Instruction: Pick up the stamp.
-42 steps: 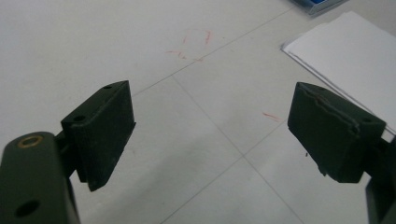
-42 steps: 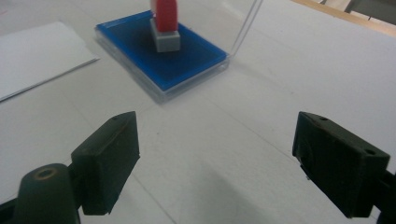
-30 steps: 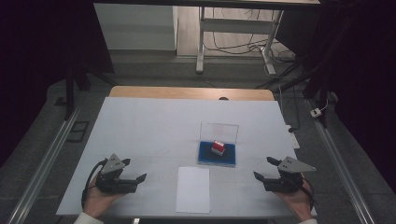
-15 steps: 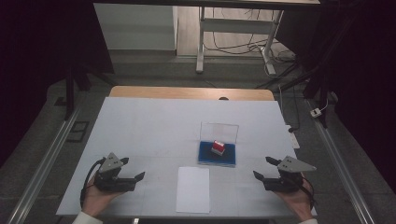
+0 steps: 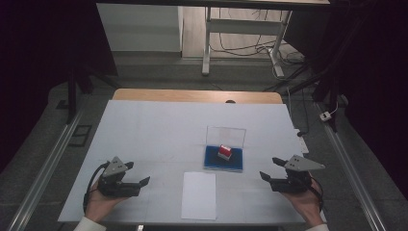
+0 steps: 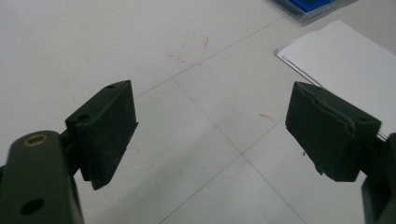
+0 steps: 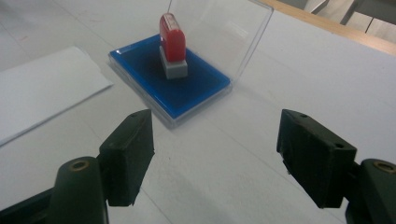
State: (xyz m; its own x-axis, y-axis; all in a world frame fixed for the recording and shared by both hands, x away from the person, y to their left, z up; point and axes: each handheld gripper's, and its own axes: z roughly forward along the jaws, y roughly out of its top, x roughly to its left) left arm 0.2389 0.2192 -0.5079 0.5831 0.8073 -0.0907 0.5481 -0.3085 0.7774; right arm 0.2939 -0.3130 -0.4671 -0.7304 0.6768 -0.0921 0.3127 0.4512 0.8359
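**A:** Your left gripper (image 5: 137,183) sat low at the near left of the table (image 5: 144,130), jaws spread wide with bare tabletop between them. Your right gripper (image 5: 270,169) sat at the near right, its jaws wide too, though they had just been closing a little, with nothing between them.

**B:** And the stamp?

**A:** The red stamp (image 7: 172,37) stood upright on its grey base, on the blue pad (image 7: 154,79) of the open ink case, near the middle of the table and well apart from both of your grippers. The clear lid (image 7: 224,32) stood up behind it.

**B:** Could you read anything on the stamp?

**A:** No. The label on its top was too small and blurred in the right gripper view, and from the high view the stamp was only a red speck.

**B:** What got cut off?

**A:** In the left gripper view the ink case was clipped at the top edge, so only a blue corner showed. The sheet of paper (image 5: 198,195) lay just in front of the case between your hands; in both gripper views its far end ran out of frame. Your forearms were cut off at the bottom of the high view. Faint red marks (image 6: 191,49) on the tabletop were too thin to make out.
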